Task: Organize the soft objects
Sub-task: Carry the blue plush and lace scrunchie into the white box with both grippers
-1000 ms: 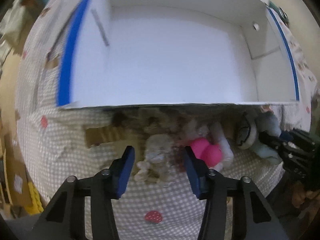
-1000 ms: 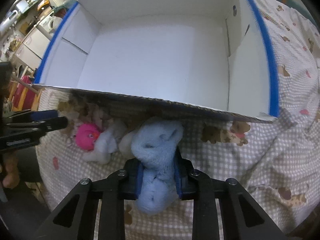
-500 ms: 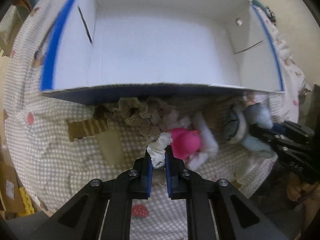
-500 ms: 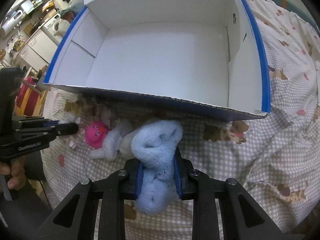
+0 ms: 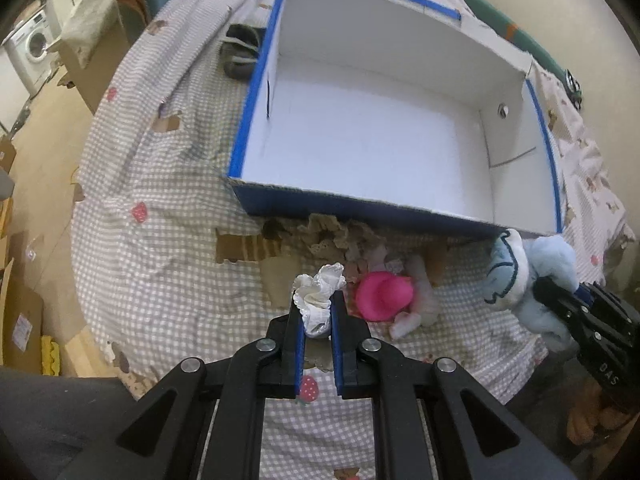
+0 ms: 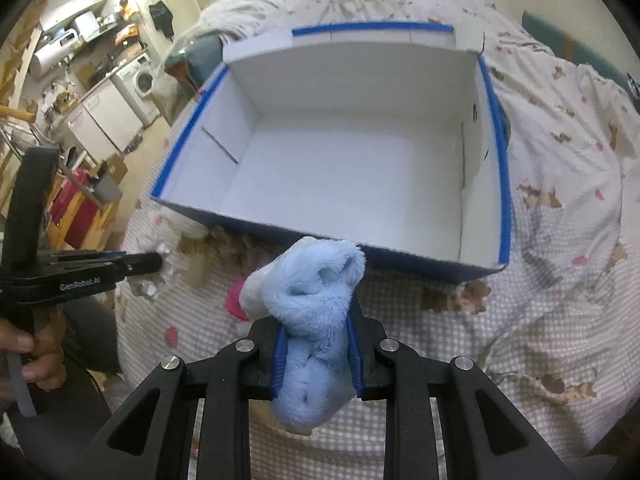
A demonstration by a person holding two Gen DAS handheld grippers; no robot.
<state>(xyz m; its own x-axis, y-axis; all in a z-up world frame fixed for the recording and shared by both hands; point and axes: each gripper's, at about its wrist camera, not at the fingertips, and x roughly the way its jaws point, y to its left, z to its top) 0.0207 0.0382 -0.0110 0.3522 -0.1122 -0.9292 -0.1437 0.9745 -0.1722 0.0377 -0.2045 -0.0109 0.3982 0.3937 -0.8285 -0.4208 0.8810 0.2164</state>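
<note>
Holding one soft item in each gripper, you have both loads clear of the bedding and facing the open box. Your left gripper (image 5: 318,312) is closed almost fully on a small white frilly cloth (image 5: 320,292); the piece is thin, which is why the jaws stand so near together, and its ruffled end sticks out past the tips. Your right gripper (image 6: 316,344) is clamped on a fluffy blue plush (image 6: 316,304), the jaws partly apart because the pile fills the gap; the plush bulges above and hangs below the pads, so the grip looks secure.

The white box with blue edging (image 5: 256,92) sits open on the checked bedspread (image 5: 160,264) directly ahead of both grippers, its floor bare in both views. In my judgement it is placed as the collecting point, and both tools are angled down toward it for that reason.

Remaining items lie on the bedspread against the box's near wall: a pink plush (image 5: 384,296) just beside the white cloth, and a heap of brownish frilly pieces (image 5: 324,236) under the wall.

Finding: the next step is to carry both loads over the near wall before releasing; the wall's edge is the likely snag for the hanging blue plush.
</note>
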